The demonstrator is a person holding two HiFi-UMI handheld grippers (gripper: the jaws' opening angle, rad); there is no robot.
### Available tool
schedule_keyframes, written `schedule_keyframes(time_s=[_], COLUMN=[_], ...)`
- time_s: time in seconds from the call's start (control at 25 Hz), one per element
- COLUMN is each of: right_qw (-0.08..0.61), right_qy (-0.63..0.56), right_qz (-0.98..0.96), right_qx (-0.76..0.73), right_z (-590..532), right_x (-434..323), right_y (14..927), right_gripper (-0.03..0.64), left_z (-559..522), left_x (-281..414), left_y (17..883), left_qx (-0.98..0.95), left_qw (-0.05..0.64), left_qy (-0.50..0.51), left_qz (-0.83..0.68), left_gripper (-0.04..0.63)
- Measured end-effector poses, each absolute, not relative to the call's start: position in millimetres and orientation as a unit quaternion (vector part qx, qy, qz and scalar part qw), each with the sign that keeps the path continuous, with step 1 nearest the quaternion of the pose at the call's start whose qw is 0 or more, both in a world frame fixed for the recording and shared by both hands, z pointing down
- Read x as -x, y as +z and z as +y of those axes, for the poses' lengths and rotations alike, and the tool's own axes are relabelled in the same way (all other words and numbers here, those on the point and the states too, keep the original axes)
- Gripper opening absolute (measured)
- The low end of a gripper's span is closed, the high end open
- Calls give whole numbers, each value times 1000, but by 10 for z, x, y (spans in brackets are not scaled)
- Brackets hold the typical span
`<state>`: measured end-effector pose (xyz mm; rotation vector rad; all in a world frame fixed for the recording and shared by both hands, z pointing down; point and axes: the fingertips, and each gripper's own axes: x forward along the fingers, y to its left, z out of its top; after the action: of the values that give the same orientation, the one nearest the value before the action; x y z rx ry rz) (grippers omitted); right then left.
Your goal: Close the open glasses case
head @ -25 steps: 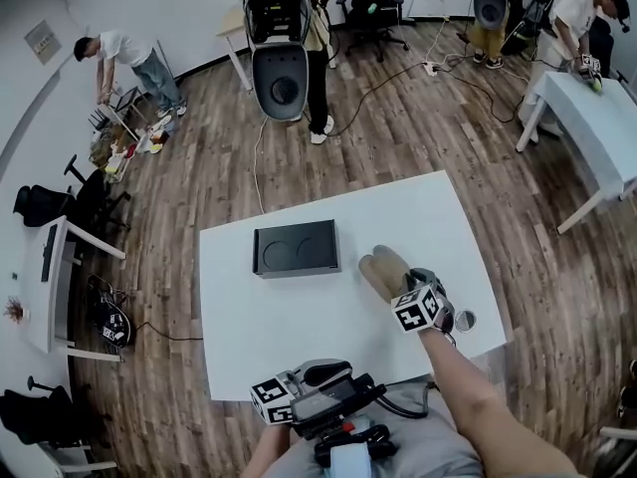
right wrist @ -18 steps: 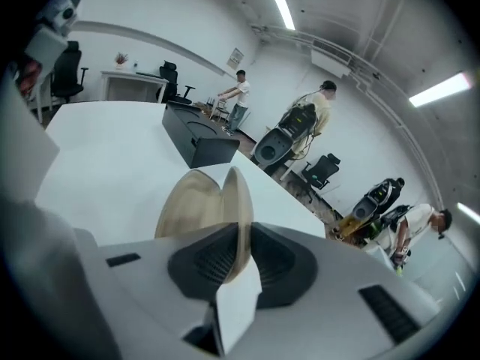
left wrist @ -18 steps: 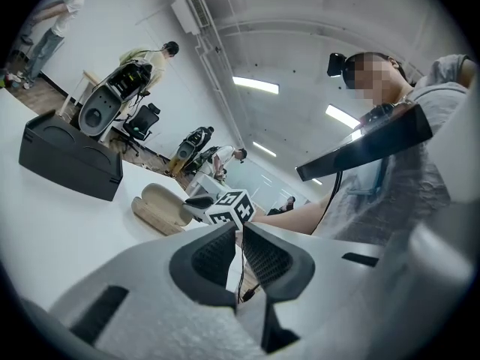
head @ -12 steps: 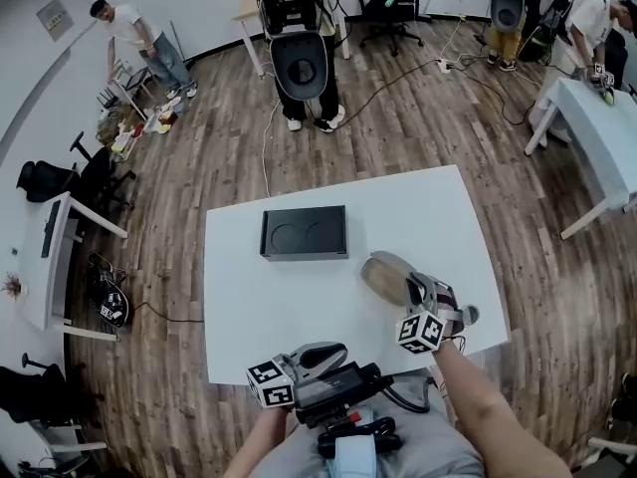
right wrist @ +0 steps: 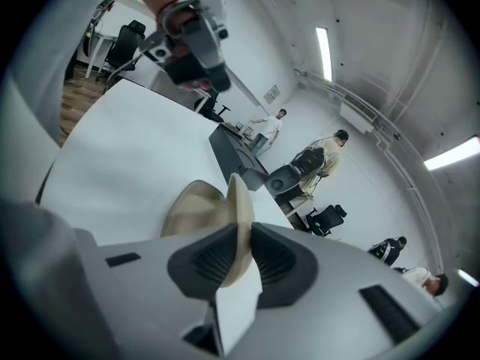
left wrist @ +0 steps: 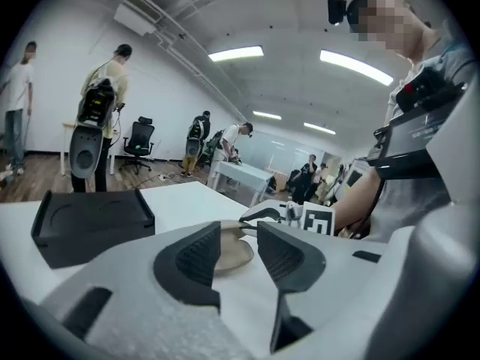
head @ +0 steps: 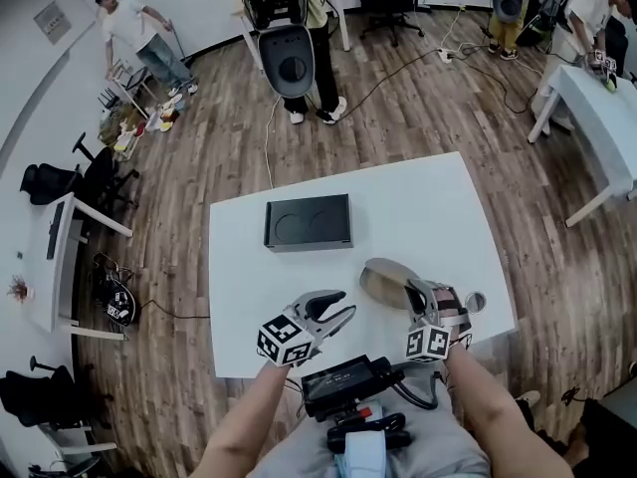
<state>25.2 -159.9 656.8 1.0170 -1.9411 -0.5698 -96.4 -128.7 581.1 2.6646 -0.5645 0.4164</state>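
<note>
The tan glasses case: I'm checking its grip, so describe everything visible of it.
The tan oval glasses case is a smooth clamshell, lying open near the white table's right front corner. One shell rests on the table; the other stands up, its rim pinched between the right gripper's pads.

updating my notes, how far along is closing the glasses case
Done: the right gripper is clamped on the raised half of the tan glasses case, which is open on the table. In hand: the left gripper, jaws opening and empty, points toward the case. Left: folding the halves shut.
</note>
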Motion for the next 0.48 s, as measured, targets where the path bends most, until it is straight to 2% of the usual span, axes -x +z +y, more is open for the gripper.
schedule_keyframes(time_s=[0.04, 0.12, 0.48], right_qw=[426, 429, 438], right_qy=[-236, -250, -293], right_qz=[-776, -777, -777], right_qx=[-400, -387, -344], right_z=[-1541, -1429, -1059], right_x=[-221, -184, -20], right_y=[6573, 6601, 6661], right_gripper=[66, 66, 72], left_z=[-1366, -1513, -1682], left_x=[881, 695, 263], left_y=[5820, 5853, 6300], left_qx=[-952, -954, -934], left_qw=[176, 150, 74], left_qy=[167, 201, 345], left_qz=[-189, -161, -53], left_gripper=[150, 167, 178])
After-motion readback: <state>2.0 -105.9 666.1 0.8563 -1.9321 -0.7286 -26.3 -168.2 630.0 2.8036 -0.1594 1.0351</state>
